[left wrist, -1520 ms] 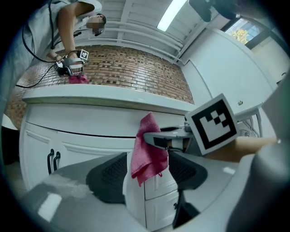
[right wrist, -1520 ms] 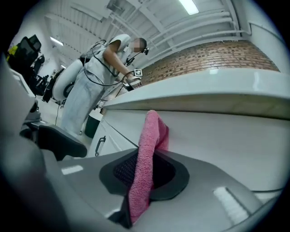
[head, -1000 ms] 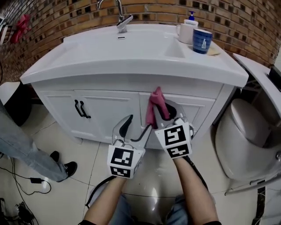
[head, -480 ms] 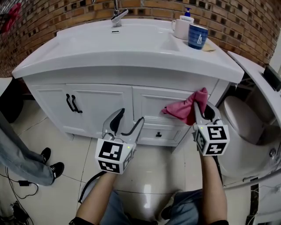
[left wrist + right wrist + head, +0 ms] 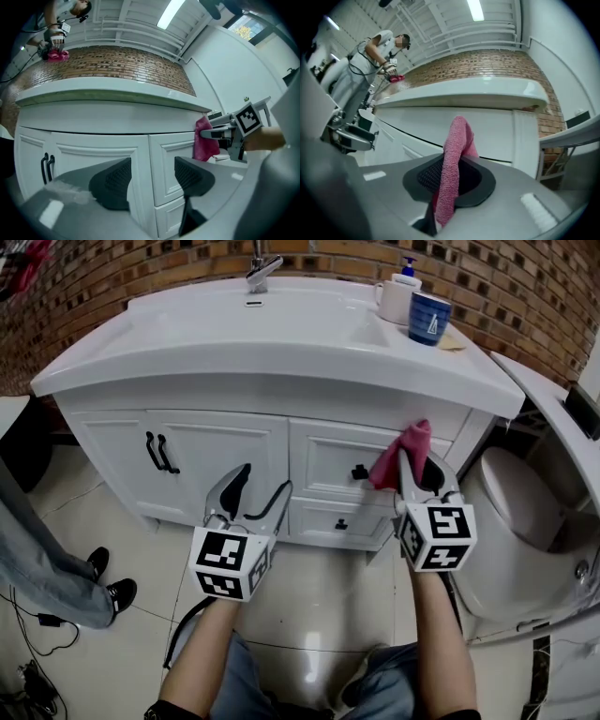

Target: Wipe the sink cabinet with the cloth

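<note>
The white sink cabinet (image 5: 234, 451) stands under a white basin top, with doors at the left and drawers at the right. My right gripper (image 5: 417, 470) is shut on a pink cloth (image 5: 403, 451), which lies against the top right drawer front beside its black knob (image 5: 360, 472). In the right gripper view the pink cloth (image 5: 452, 164) sticks up between the jaws, close to the cabinet (image 5: 487, 131). My left gripper (image 5: 251, 501) is open and holds nothing, hanging in front of the middle of the cabinet. The left gripper view shows the cloth (image 5: 204, 140) and the right gripper (image 5: 225, 133) at the right.
A toilet (image 5: 530, 521) stands close to the right of the cabinet. A blue cup (image 5: 429, 322) and a white soap dispenser (image 5: 397, 292) sit on the basin top at the back right, a tap (image 5: 261, 268) at the back. Someone's leg and shoe (image 5: 56, 577) are at the left.
My right gripper carried the cloth from the middle of the cabinet to the right, then back a little leftward onto the top right drawer. The left gripper stayed low and open.
</note>
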The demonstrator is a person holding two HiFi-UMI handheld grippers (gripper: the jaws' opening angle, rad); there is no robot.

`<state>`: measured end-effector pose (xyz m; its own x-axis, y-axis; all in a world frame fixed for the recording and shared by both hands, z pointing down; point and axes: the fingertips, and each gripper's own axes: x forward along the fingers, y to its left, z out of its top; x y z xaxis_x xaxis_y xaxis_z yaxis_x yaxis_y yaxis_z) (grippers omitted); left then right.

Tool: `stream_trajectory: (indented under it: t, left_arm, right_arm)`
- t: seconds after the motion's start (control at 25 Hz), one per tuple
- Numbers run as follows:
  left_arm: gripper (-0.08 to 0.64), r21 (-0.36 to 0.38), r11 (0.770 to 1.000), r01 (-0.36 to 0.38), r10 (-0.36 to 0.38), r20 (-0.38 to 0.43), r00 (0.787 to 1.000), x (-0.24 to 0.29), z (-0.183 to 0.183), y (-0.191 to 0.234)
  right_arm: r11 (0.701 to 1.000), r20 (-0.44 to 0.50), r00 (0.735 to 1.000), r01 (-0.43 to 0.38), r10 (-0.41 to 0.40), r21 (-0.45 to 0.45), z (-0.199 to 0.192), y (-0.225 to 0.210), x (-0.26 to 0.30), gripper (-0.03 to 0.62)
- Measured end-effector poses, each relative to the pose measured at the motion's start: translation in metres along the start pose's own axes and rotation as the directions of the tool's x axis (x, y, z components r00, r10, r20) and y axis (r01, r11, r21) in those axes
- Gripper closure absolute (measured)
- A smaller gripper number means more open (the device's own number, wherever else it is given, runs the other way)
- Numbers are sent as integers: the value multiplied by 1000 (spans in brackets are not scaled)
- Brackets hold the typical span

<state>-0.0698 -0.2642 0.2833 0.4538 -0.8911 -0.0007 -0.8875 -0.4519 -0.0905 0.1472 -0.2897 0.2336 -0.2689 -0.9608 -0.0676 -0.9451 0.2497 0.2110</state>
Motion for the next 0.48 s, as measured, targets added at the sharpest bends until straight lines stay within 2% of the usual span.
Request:
stream_trajectory:
  t: [0.16, 0.32, 0.4, 0.48]
  left_arm:
    - [272, -24, 999, -47, 47, 0, 999, -12, -2, 19]
    - [272, -13, 997, -75, 75, 9, 997, -22, 1, 29]
    - [273, 5, 997, -77, 77, 9, 997, -24, 2, 31]
    - [273, 22, 997, -77, 77, 5, 997, -23, 1, 33]
  right_arm:
    - [981, 37, 981, -192, 193, -23, 16, 89, 26, 540]
    - [937, 45, 936, -350, 350, -6, 15, 161, 49, 540]
    - [917, 49, 916, -399, 397, 16, 10, 184, 60, 540]
    - [916, 60, 916, -399, 397, 37, 5, 191, 70, 540]
